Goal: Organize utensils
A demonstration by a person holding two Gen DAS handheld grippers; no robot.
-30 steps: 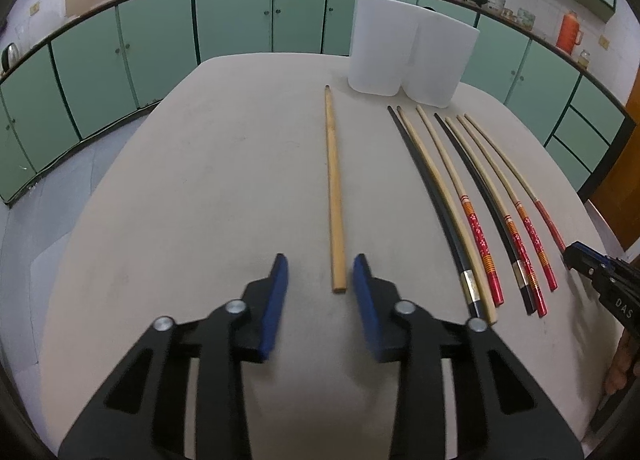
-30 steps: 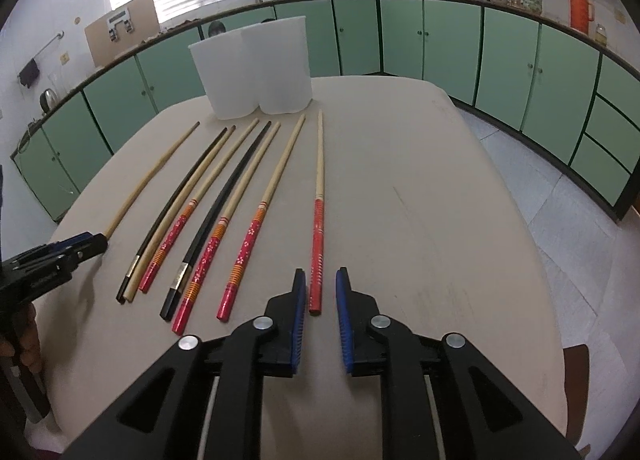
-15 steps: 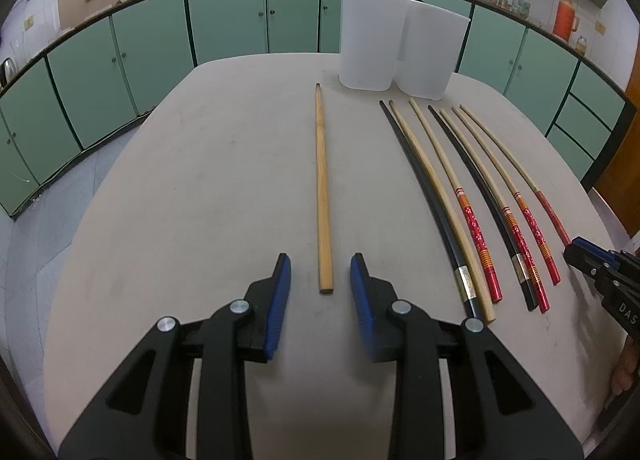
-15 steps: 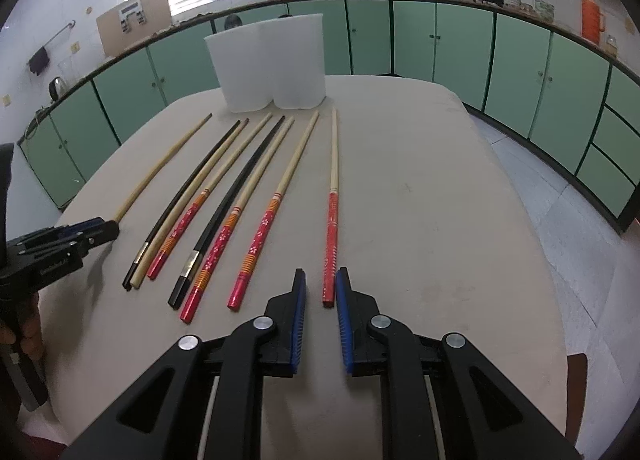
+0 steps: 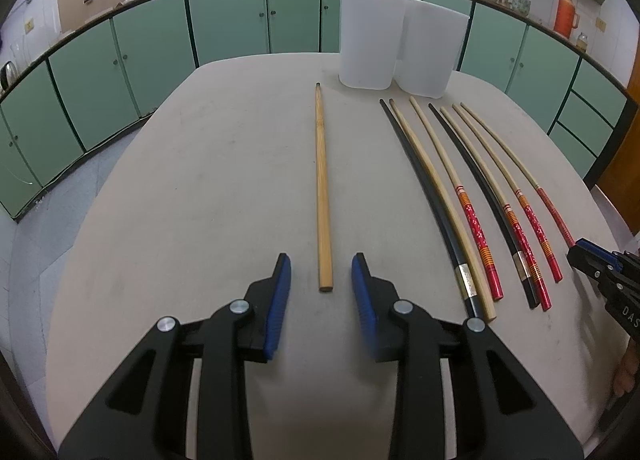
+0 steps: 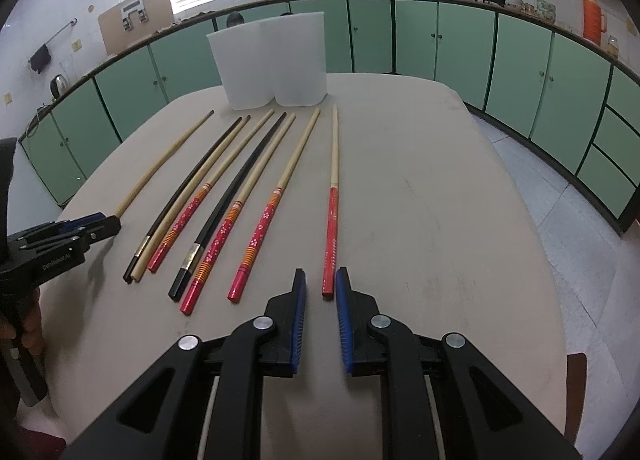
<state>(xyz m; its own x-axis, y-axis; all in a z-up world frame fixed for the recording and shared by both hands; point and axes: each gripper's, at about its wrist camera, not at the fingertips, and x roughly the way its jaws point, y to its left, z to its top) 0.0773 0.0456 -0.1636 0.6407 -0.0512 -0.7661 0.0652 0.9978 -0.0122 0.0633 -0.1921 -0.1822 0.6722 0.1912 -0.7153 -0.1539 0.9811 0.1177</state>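
Observation:
Several long chopsticks lie side by side on a grey table (image 5: 200,188), pointing at two white tubs (image 5: 368,44) at the far end. A plain bamboo chopstick (image 5: 322,188) lies apart on the left. My left gripper (image 5: 321,274) is open, its jaws on either side of that stick's near end. My right gripper (image 6: 321,286) is open and narrow, with the near tip of a red-handled chopstick (image 6: 330,236) between its jaws. Black, plain and red-patterned chopsticks (image 6: 224,216) lie between the two. The tubs also show in the right wrist view (image 6: 276,60).
Green cabinets (image 5: 160,44) run along the walls around the table. The table's right edge (image 6: 532,220) drops to a tiled floor. The right gripper shows at the right edge of the left wrist view (image 5: 604,280).
Both grippers have moved forward. The left jaws now flank the bamboo stick's near end. The red chopstick's tip has come between the right jaws.

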